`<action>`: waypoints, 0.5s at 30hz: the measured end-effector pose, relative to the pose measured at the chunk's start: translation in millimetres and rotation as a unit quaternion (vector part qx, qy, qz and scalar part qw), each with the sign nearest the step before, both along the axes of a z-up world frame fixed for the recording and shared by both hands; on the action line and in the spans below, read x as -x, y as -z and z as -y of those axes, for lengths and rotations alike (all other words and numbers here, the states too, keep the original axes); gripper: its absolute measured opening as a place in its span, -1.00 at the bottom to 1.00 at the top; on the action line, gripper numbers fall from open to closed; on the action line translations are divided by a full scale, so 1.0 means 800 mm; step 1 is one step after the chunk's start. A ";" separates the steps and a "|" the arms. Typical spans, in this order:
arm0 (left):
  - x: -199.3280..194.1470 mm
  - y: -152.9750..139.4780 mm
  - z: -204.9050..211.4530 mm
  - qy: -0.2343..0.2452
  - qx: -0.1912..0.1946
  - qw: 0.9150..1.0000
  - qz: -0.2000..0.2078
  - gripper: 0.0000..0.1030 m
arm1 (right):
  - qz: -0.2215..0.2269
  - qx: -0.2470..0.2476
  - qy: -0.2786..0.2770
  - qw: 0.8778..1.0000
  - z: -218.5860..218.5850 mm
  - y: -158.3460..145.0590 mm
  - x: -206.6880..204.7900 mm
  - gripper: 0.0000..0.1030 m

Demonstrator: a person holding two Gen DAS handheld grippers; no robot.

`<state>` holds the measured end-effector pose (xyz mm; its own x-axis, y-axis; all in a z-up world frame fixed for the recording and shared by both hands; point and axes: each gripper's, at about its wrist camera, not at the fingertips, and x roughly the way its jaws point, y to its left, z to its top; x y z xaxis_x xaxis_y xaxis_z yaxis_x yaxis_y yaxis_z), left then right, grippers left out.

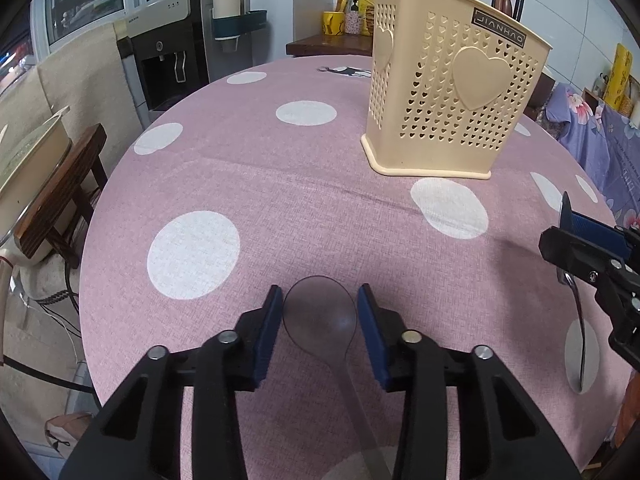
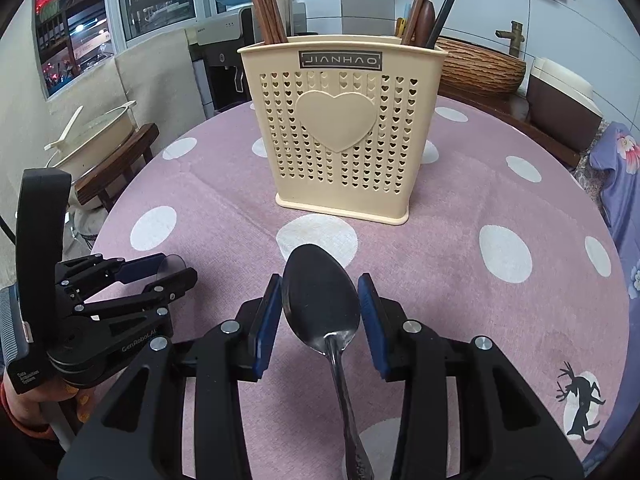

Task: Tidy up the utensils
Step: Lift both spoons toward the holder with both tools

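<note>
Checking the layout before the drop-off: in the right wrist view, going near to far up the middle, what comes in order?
Metal spoon between the right gripper pads, then cream utensil holder, then chopsticks standing in it.

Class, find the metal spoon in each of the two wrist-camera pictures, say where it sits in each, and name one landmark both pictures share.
Left wrist view: the metal spoon is at the far right edge, its handle hanging below the right gripper.
Right wrist view: the metal spoon is at bottom centre, its bowl between the right gripper's blue pads.
Shared landmark: the cream utensil holder with the raised heart.
</note>
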<state>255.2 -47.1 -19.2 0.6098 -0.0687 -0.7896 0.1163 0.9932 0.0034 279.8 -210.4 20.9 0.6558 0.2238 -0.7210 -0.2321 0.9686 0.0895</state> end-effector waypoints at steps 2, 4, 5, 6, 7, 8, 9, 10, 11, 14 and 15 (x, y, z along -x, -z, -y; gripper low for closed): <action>0.000 0.000 0.001 0.003 0.001 1.000 0.001 -0.29 | 0.000 -0.002 0.003 1.000 0.001 0.000 -0.001 -0.24; -0.001 0.000 0.001 0.006 0.004 1.000 0.002 -0.29 | 0.001 -0.005 0.005 1.000 0.003 0.000 -0.001 -0.24; -0.002 0.000 0.002 0.008 0.007 1.000 0.001 -0.29 | 0.002 -0.008 0.006 1.000 0.004 -0.001 -0.001 -0.24; -0.002 -0.001 0.002 0.011 0.012 1.000 0.002 -0.29 | 0.003 -0.013 0.006 1.000 0.006 -0.002 -0.001 -0.24; -0.001 -0.004 0.002 0.013 0.016 1.000 0.006 -0.29 | 0.005 -0.019 0.006 1.000 0.007 -0.003 -0.001 -0.24; 0.000 -0.008 0.002 0.014 0.019 1.000 0.011 -0.29 | 0.008 -0.025 0.005 1.000 0.009 -0.006 0.000 -0.24; 0.002 -0.013 0.001 0.015 0.026 0.999 0.020 -0.29 | 0.013 -0.031 0.005 0.999 0.010 -0.009 0.001 -0.24; 0.003 -0.020 0.000 0.017 0.033 0.999 0.029 -0.29 | 0.019 -0.036 0.005 0.999 0.012 -0.012 0.003 -0.24; 0.004 -0.028 -0.001 0.018 0.037 0.998 0.038 -0.29 | 0.026 -0.042 0.006 0.999 0.014 -0.017 0.004 -0.24; 0.008 -0.049 -0.001 0.021 0.044 0.997 0.065 -0.29 | 0.042 -0.055 0.009 0.998 0.021 -0.031 0.008 -0.24; 0.010 -0.056 -0.002 0.022 0.047 0.996 0.073 -0.29 | 0.047 -0.059 0.011 0.997 0.023 -0.037 0.010 -0.24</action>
